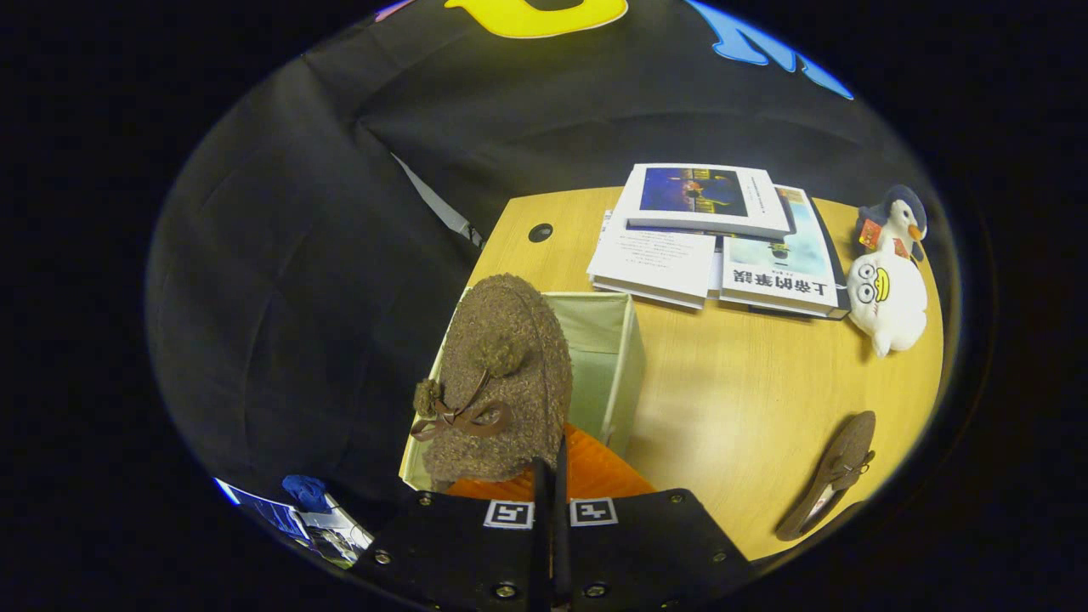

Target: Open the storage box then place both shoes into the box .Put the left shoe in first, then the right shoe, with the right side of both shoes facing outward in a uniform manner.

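The jaws stand pressed together, pinching the heel edge of a fuzzy brown shoe [501,374] that hangs toe-forward just ahead of them, above the open pale green storage box [608,357]. The second shoe [833,472] lies on the desk [739,399] off to the right of the jaws. Beyond them rest stacked books [705,238] and a plush penguin [888,280].

fuzzy bouclé shoe [501,374], fabric box [608,340], wood-grain table [748,399]
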Tool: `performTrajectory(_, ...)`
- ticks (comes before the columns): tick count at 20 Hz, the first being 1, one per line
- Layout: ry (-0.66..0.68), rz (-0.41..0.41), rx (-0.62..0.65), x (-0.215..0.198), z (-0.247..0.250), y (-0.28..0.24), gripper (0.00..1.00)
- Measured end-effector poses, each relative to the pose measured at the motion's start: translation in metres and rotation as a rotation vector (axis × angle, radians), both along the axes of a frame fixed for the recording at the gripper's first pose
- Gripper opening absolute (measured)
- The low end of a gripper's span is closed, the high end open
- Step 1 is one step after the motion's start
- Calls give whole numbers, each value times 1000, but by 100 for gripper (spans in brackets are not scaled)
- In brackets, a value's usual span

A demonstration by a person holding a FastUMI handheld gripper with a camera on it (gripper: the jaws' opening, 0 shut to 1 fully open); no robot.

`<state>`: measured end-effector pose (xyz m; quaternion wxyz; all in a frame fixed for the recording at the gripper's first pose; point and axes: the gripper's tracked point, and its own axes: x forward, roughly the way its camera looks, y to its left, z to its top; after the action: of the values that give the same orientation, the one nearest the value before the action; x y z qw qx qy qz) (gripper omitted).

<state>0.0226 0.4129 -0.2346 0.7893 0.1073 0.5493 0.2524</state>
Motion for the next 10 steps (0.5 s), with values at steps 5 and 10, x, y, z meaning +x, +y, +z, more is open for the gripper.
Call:
performTrajectory(5,19,21,-14,7,-14,35,2)
performTrajectory(10,37,52,-23,6,-30,56,2)
